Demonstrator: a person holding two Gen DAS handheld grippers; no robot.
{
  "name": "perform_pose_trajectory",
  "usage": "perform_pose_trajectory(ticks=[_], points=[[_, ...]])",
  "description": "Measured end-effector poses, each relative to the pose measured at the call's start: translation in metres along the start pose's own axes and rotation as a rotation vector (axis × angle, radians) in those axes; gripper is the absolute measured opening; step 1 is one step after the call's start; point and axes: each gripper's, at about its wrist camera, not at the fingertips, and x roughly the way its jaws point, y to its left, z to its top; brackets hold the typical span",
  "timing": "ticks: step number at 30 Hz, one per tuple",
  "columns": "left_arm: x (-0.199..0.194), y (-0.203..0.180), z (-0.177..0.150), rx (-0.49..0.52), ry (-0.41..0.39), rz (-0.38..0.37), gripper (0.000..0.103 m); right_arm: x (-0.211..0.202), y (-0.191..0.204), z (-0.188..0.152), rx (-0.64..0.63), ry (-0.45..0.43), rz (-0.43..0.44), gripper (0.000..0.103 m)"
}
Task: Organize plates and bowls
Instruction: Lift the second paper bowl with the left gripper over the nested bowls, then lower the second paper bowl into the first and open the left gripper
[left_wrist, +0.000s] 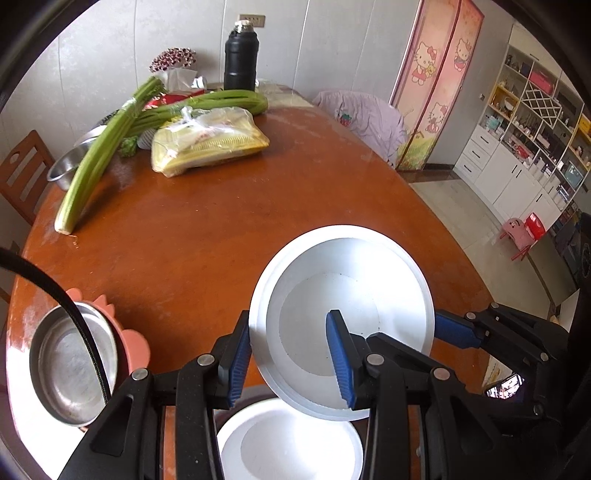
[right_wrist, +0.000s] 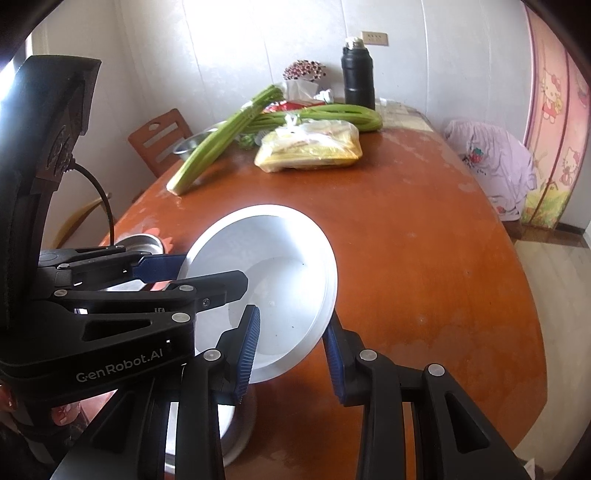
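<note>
Here the white plate (left_wrist: 343, 321) hangs tilted above the brown table (left_wrist: 258, 206), caught from two sides. The left gripper (left_wrist: 291, 354) has its jaws narrowed onto the plate's near-left rim: one blue pad sits outside the rim and the other lies inside on the plate's face. The right gripper (right_wrist: 291, 350) pinches the opposite edge in the same way, one pad (right_wrist: 247, 350) on the plate's inner face and the other under the rim, so both pairs of jaws are clamped on the plate, which rides clear of the tabletop. Directly below it, close to the table's near edge, a second white plate (left_wrist: 291, 443) lies flat and holds nothing. To the left, a steel bowl (left_wrist: 70, 362) sits nested in a pink flower-edged dish (left_wrist: 136, 350); the bowl is bare inside, and a black cable crosses in front of it. At the far end of the table, well apart from the plates, lie bundles of celery (left_wrist: 99, 155), a yellow bagged packet (left_wrist: 207, 144), another steel bowl (left_wrist: 70, 166) partly hidden under the celery stalks, and a black flask (left_wrist: 241, 59) standing upright near the wall.
</note>
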Motion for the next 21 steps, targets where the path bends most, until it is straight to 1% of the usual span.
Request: perform_pose_trajectory(ticks=[9,16,21], points=[[-0.037,0.014,-0.032,-0.017,-0.044,0.011,0.040,-0.019,0.039,-0.016,-0.054,-0.017,0.012,0.037],[-0.045,0.023,-0.069,-0.022,-0.023,0.013,0.040,-0.021,0.061,-0.041,-0.074,0.004,0.025,0.037],[-0.040,0.029,-0.090,-0.027,-0.002,0.018,0.040,-0.014,0.072,-0.059,-0.093,0.032,0.022,0.037]])
